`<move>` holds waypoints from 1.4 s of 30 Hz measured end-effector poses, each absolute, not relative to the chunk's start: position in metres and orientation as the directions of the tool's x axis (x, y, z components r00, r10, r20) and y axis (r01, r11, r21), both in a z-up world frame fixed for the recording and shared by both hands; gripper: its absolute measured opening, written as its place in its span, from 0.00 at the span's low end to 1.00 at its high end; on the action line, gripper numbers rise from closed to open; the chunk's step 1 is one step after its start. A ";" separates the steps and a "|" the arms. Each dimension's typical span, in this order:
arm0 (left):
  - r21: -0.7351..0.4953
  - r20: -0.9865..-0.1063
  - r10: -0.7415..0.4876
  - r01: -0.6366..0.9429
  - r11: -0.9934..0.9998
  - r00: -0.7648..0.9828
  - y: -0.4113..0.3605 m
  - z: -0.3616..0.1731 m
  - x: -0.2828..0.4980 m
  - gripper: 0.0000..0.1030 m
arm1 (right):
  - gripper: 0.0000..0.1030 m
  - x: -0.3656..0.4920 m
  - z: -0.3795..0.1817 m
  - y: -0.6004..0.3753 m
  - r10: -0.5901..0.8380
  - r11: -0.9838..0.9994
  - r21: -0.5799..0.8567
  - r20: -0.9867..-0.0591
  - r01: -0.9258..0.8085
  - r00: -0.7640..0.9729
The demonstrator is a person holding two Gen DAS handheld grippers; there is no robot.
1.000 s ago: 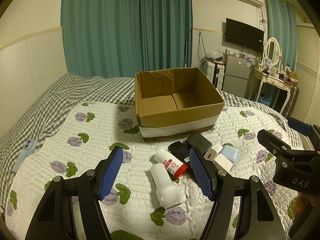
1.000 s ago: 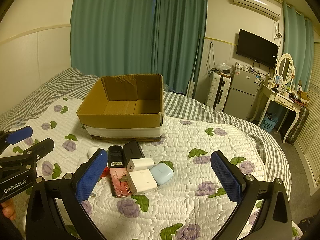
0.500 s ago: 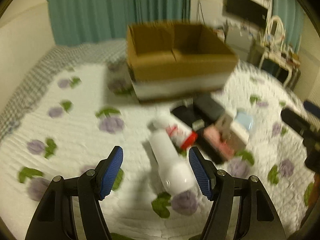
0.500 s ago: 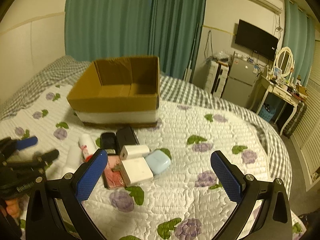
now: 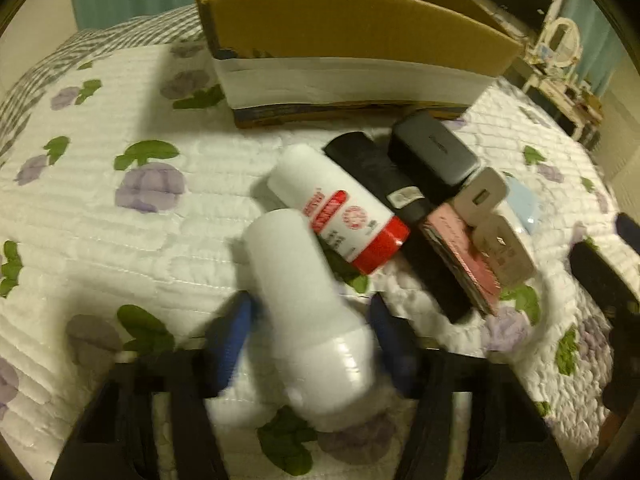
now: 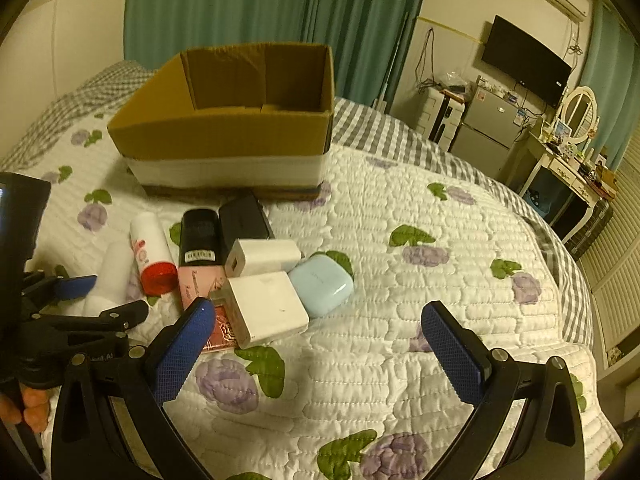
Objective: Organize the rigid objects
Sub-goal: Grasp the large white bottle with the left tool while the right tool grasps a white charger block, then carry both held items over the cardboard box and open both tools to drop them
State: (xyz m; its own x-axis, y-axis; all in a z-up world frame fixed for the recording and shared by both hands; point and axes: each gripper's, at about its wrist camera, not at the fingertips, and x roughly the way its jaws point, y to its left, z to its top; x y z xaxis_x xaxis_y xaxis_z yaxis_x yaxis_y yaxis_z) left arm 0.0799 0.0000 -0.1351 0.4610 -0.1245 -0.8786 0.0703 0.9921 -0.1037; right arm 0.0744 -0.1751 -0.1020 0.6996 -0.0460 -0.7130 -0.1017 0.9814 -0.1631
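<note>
A plain white bottle [image 5: 308,312] lies on the quilt. My left gripper [image 5: 312,344] is open, one blue pad on each side of the bottle's wide end; contact is blurred. Beside the bottle lie a white bottle with a red cap [image 5: 340,216], a black tube [image 5: 384,180], a dark case [image 5: 432,152], a pink box [image 5: 460,252], white chargers [image 6: 264,308] and a pale blue earbud case [image 6: 320,284]. An open cardboard box [image 6: 224,136] stands behind them. My right gripper [image 6: 320,356] is open and empty above the quilt, near the chargers.
The quilted bed cover [image 6: 400,320] with purple flowers spreads to the right. A wall-mounted TV [image 6: 524,60], a small fridge [image 6: 484,132] and a dressing table [image 6: 568,160] stand beyond the bed at the right. Green curtains [image 6: 240,8] hang behind the box.
My left gripper has dropped low and forward until its pads straddle the plain white bottle. My right gripper has moved lower and closer to the pile, staying open.
</note>
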 end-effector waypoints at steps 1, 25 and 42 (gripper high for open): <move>-0.108 -0.876 -0.131 0.077 0.991 0.465 0.001 -0.133 0.078 0.47 | 1.00 0.076 -0.105 -0.174 -0.042 0.981 -0.161 -0.717 -0.107 0.695; -0.089 -0.824 -0.105 0.056 0.995 0.557 0.016 -0.105 0.066 0.43 | 0.56 0.127 -0.155 -0.169 0.131 0.983 0.034 -0.821 -0.181 0.556; -0.093 -0.760 -0.116 0.070 0.993 0.640 0.020 -0.056 0.049 0.43 | 0.49 0.083 -0.094 -0.158 0.103 0.985 -0.023 -0.725 -0.174 0.681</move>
State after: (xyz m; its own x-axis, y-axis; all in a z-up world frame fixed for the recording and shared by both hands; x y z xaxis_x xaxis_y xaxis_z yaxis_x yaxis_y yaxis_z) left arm 0.0494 0.0197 -0.0561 0.6395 -0.1165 -0.7599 0.0700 0.9932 -0.0934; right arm 0.0833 -0.1579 -0.0937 0.6810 0.1030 -0.7250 -0.1735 0.9846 -0.0232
